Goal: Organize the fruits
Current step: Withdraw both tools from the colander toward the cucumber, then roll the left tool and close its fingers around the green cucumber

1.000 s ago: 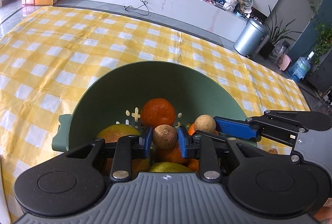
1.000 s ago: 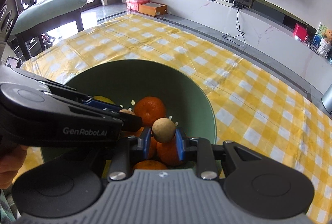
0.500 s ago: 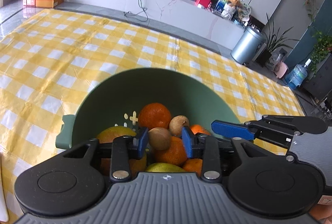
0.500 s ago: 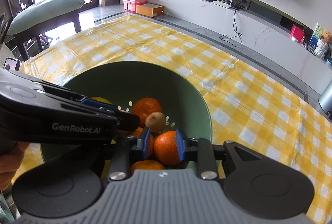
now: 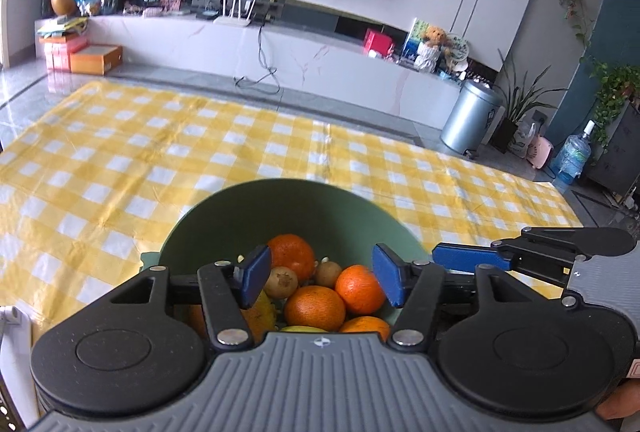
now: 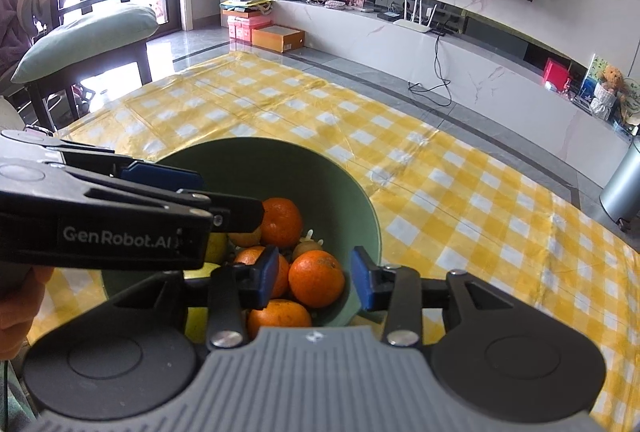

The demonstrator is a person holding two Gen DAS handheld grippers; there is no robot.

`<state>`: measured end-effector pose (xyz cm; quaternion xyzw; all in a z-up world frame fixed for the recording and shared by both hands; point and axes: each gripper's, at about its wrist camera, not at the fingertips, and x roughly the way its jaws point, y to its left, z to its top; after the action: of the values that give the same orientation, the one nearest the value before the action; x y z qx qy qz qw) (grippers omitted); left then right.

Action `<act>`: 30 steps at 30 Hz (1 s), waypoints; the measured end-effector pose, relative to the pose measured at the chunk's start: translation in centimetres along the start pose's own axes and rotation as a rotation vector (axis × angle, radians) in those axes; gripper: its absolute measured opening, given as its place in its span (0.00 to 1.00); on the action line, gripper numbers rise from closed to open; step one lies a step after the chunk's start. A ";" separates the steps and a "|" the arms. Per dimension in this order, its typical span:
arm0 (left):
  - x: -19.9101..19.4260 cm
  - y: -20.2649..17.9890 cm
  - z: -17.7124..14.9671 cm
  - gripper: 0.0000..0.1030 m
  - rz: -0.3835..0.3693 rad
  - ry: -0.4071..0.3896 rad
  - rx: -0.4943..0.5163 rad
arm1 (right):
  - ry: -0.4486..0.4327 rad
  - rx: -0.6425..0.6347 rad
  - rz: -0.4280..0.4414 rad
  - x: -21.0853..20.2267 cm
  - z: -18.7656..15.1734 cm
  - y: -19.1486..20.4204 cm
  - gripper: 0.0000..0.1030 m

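A green bowl [image 5: 288,204] stands on the yellow checked cloth [image 5: 120,168] and holds several oranges [image 5: 291,255], two small brown fruits [image 5: 282,282] and a yellow fruit. My left gripper [image 5: 320,280] is open and empty just above the bowl's near side. My right gripper [image 6: 314,278] is open and empty above the bowl [image 6: 304,168], over an orange [image 6: 316,278]. The left gripper [image 6: 160,204] crosses the right wrist view at the left. The right gripper's blue finger [image 5: 468,258] shows at the right of the left wrist view.
The checked cloth [image 6: 460,192] spreads far beyond the bowl. A chair with a green cushion [image 6: 88,32] stands at the far left. A white TV bench [image 5: 320,52] and a metal bin [image 5: 472,120] stand beyond the table.
Both grippers let go of their small brown fruits, which now lie in the bowl. Both opened wide, pulled back and tilted upward.
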<state>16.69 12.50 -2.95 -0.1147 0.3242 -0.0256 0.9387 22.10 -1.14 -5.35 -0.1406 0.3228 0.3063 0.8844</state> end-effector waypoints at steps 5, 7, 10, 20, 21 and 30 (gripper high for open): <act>-1.8 -2.0 -0.1 0.70 -0.029 -0.024 0.053 | -0.023 0.046 -0.034 -2.5 -1.3 -0.8 0.45; -2.4 -3.1 -0.2 0.70 -0.043 -0.024 0.082 | -0.031 0.072 -0.050 -3.6 -2.0 -1.2 0.46; -3.2 -4.6 -0.6 0.70 -0.069 -0.024 0.116 | -0.040 0.117 -0.079 -5.3 -3.2 -2.0 0.48; -4.3 -8.9 -3.5 0.71 -0.127 0.013 0.219 | -0.063 0.275 -0.162 -10.6 -8.6 -4.2 0.56; -4.3 -9.3 -3.9 0.71 -0.129 0.018 0.226 | -0.061 0.291 -0.168 -11.0 -9.1 -4.4 0.56; -4.5 -12.3 -6.8 0.70 -0.202 0.060 0.329 | -0.024 0.409 -0.242 -13.1 -14.0 -6.4 0.57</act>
<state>9.31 -0.22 -2.56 0.0093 0.3302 -0.1757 0.9274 11.43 -18.28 -6.94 0.0077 0.3484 0.1281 0.9285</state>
